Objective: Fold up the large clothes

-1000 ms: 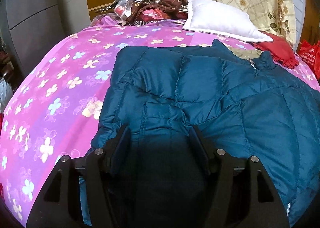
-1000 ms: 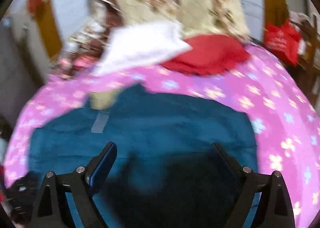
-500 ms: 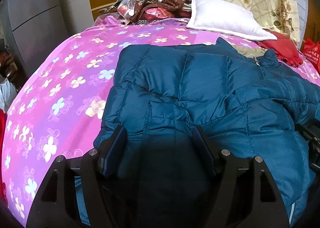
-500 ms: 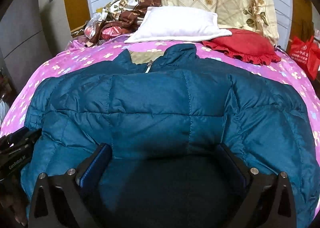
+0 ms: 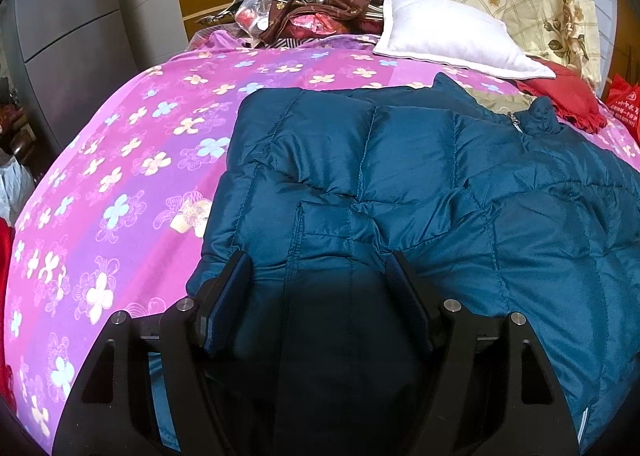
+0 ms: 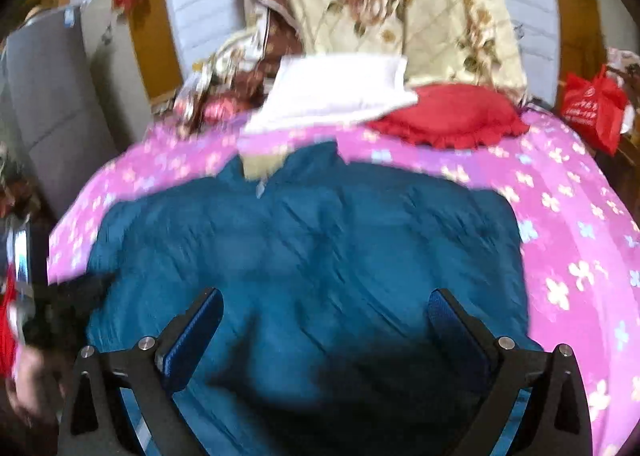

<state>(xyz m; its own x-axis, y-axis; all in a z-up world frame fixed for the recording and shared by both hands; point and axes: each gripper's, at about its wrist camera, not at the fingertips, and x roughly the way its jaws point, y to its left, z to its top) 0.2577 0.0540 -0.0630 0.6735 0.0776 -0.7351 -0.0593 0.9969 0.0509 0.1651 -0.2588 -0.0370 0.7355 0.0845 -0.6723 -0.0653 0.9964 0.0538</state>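
Teal quilted jacket point(image 5: 420, 184) lies spread across the pink flowered bedspread point(image 5: 120, 176), filling the centre and lower right of the left view, its collar and zip toward the upper right near the white pillow point(image 5: 452, 40) and red cushion point(image 6: 448, 116). The left tongs point(image 5: 320, 276) hang over the jacket's near hem at the bottom centre, jaws parted with puffy fabric between them but not pinched, so released. The right tongs point(image 6: 326, 312) stand spread wide and empty over the hem at the bottom of their blurred view. The step in hand looks like taking the near edge to fold the jacket up toward the collar. To do it well, I would bite deep enough to catch both slippery layers, grip at matching points on each side, and lift evenly so the padding folds flat, not bunched.
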